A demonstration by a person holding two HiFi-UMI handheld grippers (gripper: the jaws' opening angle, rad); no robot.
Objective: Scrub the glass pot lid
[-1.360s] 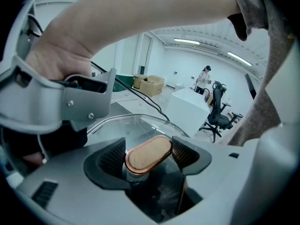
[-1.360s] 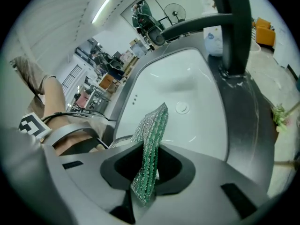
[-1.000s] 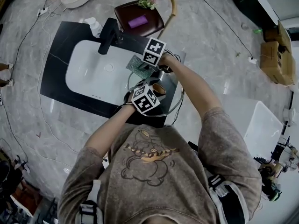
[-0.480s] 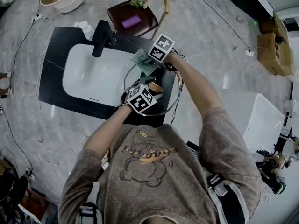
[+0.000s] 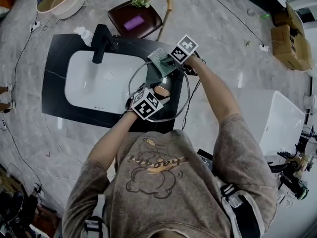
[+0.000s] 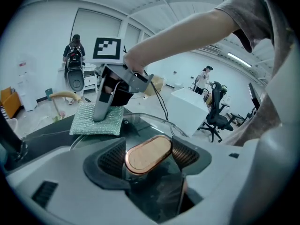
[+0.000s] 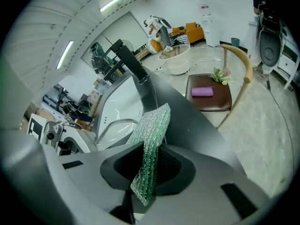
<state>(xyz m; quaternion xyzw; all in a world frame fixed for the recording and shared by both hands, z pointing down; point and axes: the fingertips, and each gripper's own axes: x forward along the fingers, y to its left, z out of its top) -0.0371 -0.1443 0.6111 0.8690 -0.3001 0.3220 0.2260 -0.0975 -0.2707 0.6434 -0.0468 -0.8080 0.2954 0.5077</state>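
the scrubbing step is judged to be under way: the glass pot lid (image 5: 174, 103) is held over the right end of the counter (image 5: 54, 58), between the sink (image 5: 94, 83) and the counter's right edge, closer to the near edge than to the far one. the lid's oval copper-coloured knob (image 6: 147, 153) is clamped between the jaws of the left gripper (image 5: 154, 94), which are closed on it from both sides. a green scrub pad (image 7: 152, 144) is pinched edge-on in the jaws of the right gripper (image 5: 167, 63). in the left gripper view the pad is seen laid flat against the glass at the lid's far rim, toward the counter's far edge. only that far portion is covered by the pad, so the next move is judged to call for the pad to be drawn across the glass under steady pressure while the knob is gripped firmly, and for the lid to be turned so that the remaining surface is reached. some things cannot be settled: whether the lid is rested on the counter or lifted clear of it is not shown; part of the lid toward the near edge is covered in the head view by the left gripper's marker cube (image 5: 147, 104); how soiled or wet the glass is cannot be made out; and the lid's underside is shown in no view.
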